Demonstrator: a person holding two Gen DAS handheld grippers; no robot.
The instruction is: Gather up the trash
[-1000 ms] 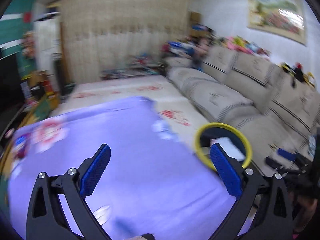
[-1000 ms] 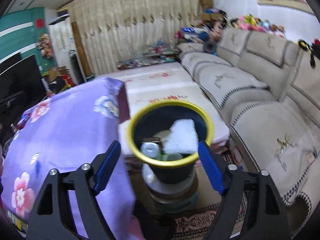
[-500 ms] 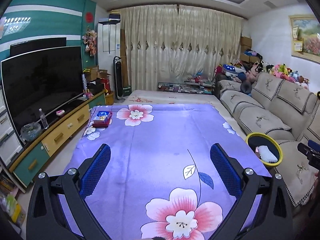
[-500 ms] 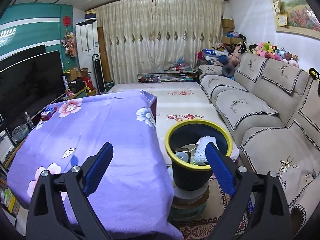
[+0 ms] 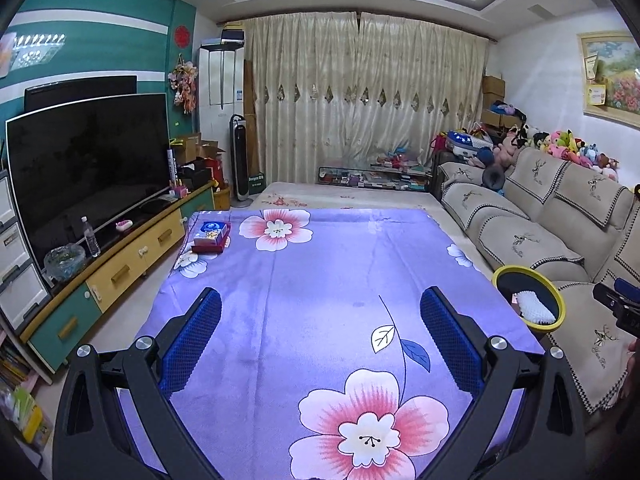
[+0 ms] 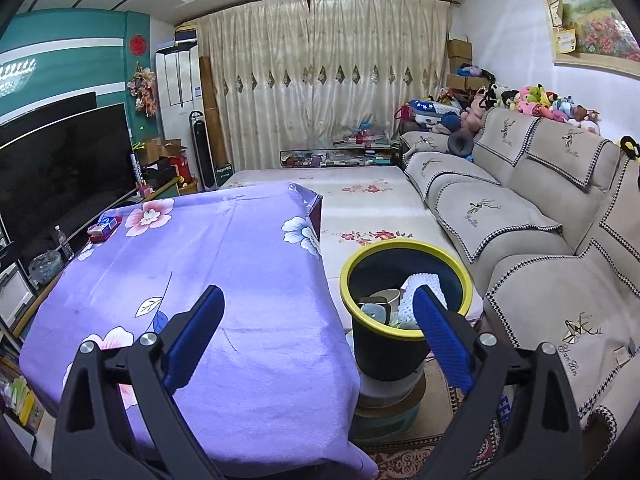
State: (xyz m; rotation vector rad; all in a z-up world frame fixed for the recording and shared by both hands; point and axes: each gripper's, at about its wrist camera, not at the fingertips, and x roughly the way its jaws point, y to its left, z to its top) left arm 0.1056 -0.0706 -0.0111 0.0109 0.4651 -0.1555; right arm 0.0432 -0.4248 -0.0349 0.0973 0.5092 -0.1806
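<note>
**Both grippers empty above the cloth-covered bench**

We held the left gripper (image 5: 320, 328) over the purple flowered cloth (image 5: 320, 280), its jaws wide apart and gripping nothing. The right gripper (image 6: 318, 322) hung likewise spread and empty at the bench edge, its right finger crossing our view of the yellow-rimmed bin (image 6: 404, 312). The bin stood just beside the bench on a stack of tubs, holding white foam (image 6: 420, 288) and cups. Farther off, a small box (image 5: 211, 236) lay on the bench's far left corner, the sofa (image 6: 520, 216) to our right.
</note>
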